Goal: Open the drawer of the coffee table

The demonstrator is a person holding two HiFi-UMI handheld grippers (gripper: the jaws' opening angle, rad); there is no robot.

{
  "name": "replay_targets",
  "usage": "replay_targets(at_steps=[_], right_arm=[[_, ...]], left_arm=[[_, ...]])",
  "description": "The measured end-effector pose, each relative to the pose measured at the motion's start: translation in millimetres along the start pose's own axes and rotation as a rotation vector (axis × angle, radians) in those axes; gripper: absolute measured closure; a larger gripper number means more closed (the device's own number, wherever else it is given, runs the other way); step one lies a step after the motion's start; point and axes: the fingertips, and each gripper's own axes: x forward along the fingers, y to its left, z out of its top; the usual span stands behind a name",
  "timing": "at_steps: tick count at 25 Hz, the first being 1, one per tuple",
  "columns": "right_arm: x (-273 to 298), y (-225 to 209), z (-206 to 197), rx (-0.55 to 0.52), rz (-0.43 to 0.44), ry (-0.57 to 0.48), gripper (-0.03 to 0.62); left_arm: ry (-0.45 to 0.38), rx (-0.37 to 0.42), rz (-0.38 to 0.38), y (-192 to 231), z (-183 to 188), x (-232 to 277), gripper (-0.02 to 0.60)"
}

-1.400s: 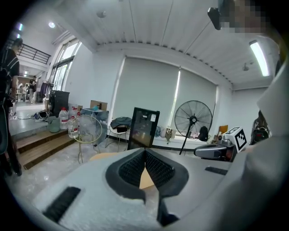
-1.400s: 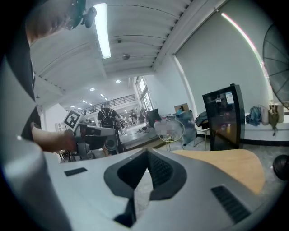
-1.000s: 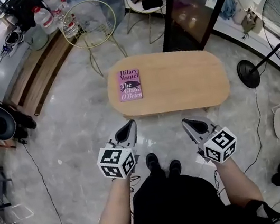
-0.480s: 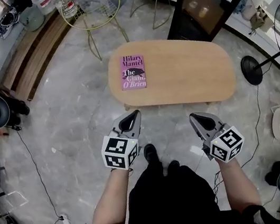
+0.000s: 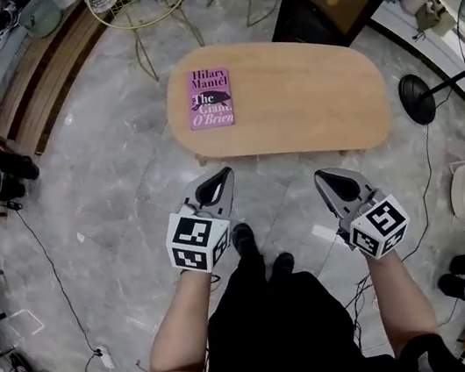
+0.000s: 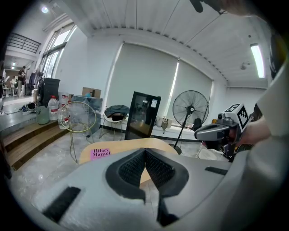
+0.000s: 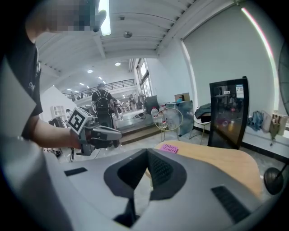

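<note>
Facing the coffee table (image 5: 306,96), long axis left-to-right: left claw (image 5: 226,172), right claw (image 5: 319,175) closed, empty.

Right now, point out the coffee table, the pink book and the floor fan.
coffee table (image 5: 306,96), head view, bare wooden top.
pink book (image 5: 210,98), head view, middle of cover.
floor fan (image 5: 417,100), head view, round black base.

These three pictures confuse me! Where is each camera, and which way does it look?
Head view: on the person's head, looking steeply down at the coffee table and pink book; arms, shoes, left gripper and right gripper show.
Left gripper view: on the left gripper, looking along its shut jaws at the table; the right gripper shows.
Right gripper view: on the right gripper, facing the table; the left gripper shows.
Shared: all show table and book.
</note>
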Motion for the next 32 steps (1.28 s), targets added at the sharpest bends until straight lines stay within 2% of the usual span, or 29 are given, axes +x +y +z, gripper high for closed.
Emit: replay_targets(at_steps=[6, 12, 17, 23, 32], right_arm=[[-5, 0, -14, 0.018, -0.005, -0.027, 0.588], [-7, -3, -45, 0.025, 0.016, -0.039, 0.586], [-5, -15, -82, 0.059, 0.001, -0.018, 0.550], [18, -40, -121, 0.065, -0.035, -0.042, 0.535], [59, -66, -198, 0.068, -0.056, 0.039, 0.507]], left_arm=[[0.026, -0.006, 0.030, -12, -22, -8, 0.578], [0.077, -0.011, 0.037, -29, -54, -6, 0.578], [0.099, -0.034, 0.050, -31, -84, 9, 0.578], [0.091, -0.022, 0.072, -13, -111, 35, 0.577], [0.113, -0.078, 0.077, 15, -190, 82, 0.561]])
